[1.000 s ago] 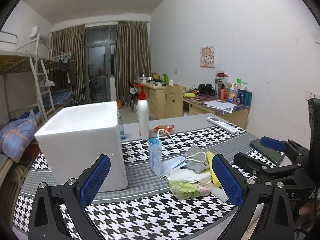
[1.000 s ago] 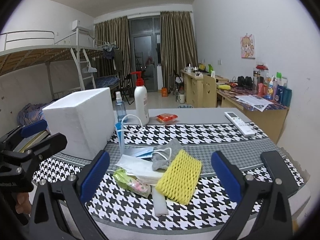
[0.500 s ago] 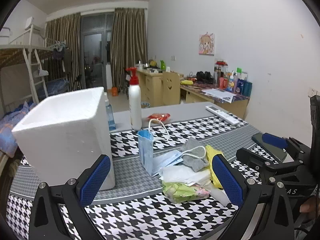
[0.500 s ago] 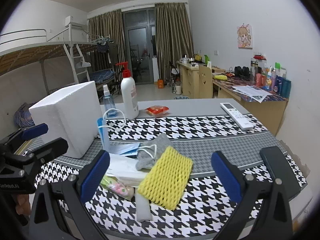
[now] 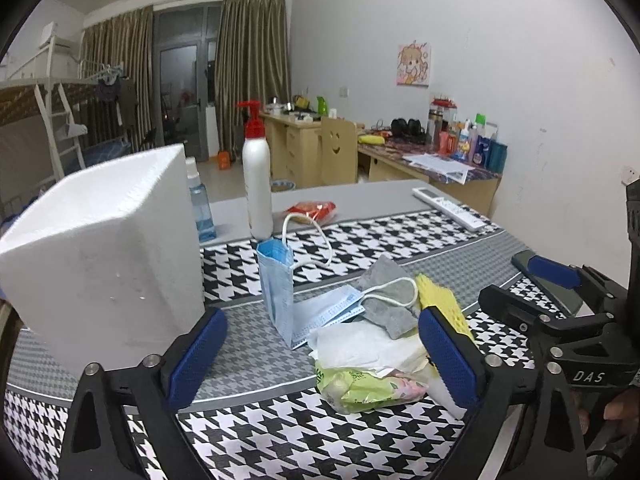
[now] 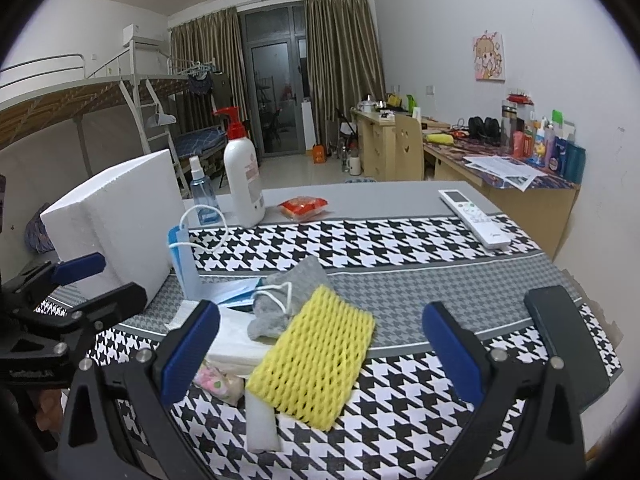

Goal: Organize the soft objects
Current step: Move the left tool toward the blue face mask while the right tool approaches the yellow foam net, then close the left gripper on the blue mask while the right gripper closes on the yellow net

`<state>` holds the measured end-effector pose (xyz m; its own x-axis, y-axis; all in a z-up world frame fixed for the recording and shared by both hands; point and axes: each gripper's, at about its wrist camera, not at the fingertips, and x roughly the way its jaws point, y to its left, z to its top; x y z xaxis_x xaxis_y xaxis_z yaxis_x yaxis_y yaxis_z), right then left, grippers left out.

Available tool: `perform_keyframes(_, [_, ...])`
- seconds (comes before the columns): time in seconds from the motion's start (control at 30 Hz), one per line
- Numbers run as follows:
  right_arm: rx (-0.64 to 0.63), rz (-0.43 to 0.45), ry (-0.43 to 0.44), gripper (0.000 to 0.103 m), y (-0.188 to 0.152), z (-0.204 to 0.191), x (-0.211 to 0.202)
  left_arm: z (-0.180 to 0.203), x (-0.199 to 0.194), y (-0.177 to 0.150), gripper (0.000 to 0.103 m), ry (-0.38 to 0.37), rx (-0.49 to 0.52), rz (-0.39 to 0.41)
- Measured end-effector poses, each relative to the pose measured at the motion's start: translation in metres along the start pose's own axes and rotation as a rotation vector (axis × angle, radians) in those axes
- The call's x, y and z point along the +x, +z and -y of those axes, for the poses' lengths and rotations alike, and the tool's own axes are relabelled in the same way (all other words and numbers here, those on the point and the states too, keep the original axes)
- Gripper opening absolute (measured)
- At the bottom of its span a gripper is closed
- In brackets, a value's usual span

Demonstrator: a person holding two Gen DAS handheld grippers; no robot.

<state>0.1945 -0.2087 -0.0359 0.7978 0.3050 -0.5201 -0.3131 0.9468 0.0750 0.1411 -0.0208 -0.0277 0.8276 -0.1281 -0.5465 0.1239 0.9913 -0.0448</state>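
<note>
Tablecloth [image 6: 400,240]: yellow foam net [image 6: 316,356] between right tongs [image 6: 320,354].

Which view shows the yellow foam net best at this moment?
The right wrist view: the yellow foam net lies nearly whole between the open right tongs, its mesh plain. In the left wrist view only a narrow strip shows, behind the left tongs' finger and the grey cloth.
</note>
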Motion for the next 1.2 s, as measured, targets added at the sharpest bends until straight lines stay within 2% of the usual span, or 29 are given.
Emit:
perform_keyframes(0.13, [0.004,-0.027,0.013,0.102,0.0,0.004,0.009,0.001,0.015,0.0,0.086,0.028,-0.01,-0.04])
perform_keyframes(0.6, [0.005,-0.086,0.053,0.102,0.004,0.016,0.029,0.0,0.052,0.008,0.085,0.102,-0.059,-0.112])
perform_keyframes(0.83, [-0.003,-0.135,0.071,0.101,0.0,0.016,0.045,-0.011,0.073,0.01,0.073,0.145,-0.085,-0.161])
perform_keyframes(1.0, [-0.003,-0.177,0.095,0.098,-0.003,0.016,0.051,-0.017,0.084,0.009,0.071,0.139,-0.108,-0.191])
perform_keyframes(1.2, [-0.001,-0.221,0.121,0.095,-0.011,0.014,0.06,-0.022,0.094,0.01,0.055,0.129,-0.126,-0.221])
